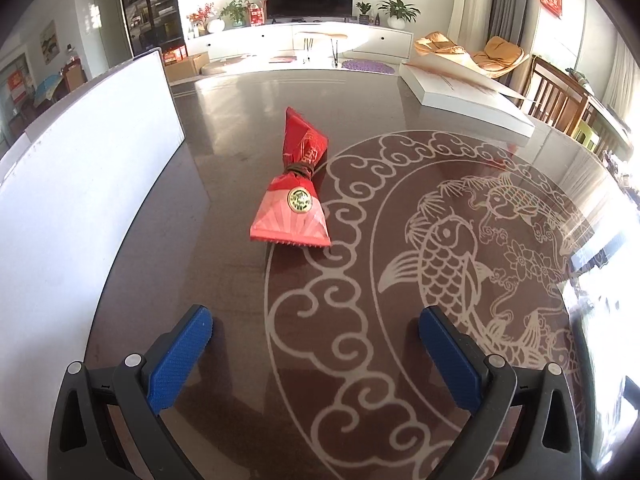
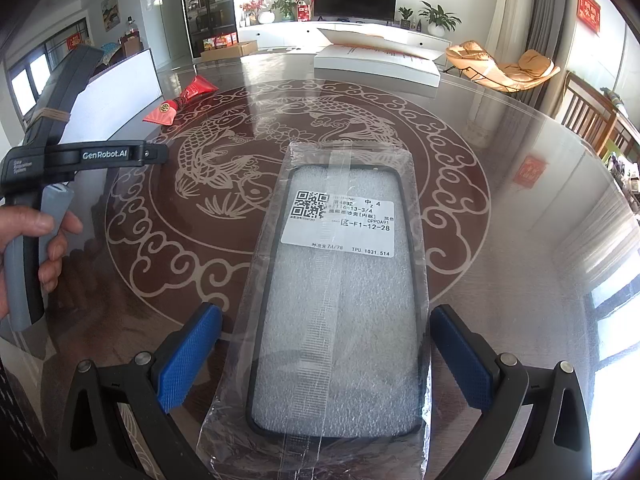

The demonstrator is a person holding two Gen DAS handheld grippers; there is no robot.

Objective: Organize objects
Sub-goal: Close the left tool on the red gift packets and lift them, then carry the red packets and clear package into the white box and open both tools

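- The left gripper [image 1: 316,322] hovers over the glass tabletop [image 1: 224,264], its blue-padded jaws spread wide with nothing between them.
- A red candy pouch [image 1: 294,192], tied at the waist and bearing a gold seal, lies on the table ahead of the left gripper, well apart from its fingertips.
- An upright white board [image 1: 80,184] stands just left of the pouch; a flat white box [image 1: 468,100] sits far right.
- The right gripper [image 2: 326,320] is also wide open, its fingers on either side of a phone case in a clear plastic bag [image 2: 340,292]; whether the pads touch the bag, I cannot tell.
- The case lies flat over the carp pattern [image 2: 208,148], label up.
- In the right wrist view, the person's left hand [image 2: 36,248] grasps the other gripper's handle at the left edge.
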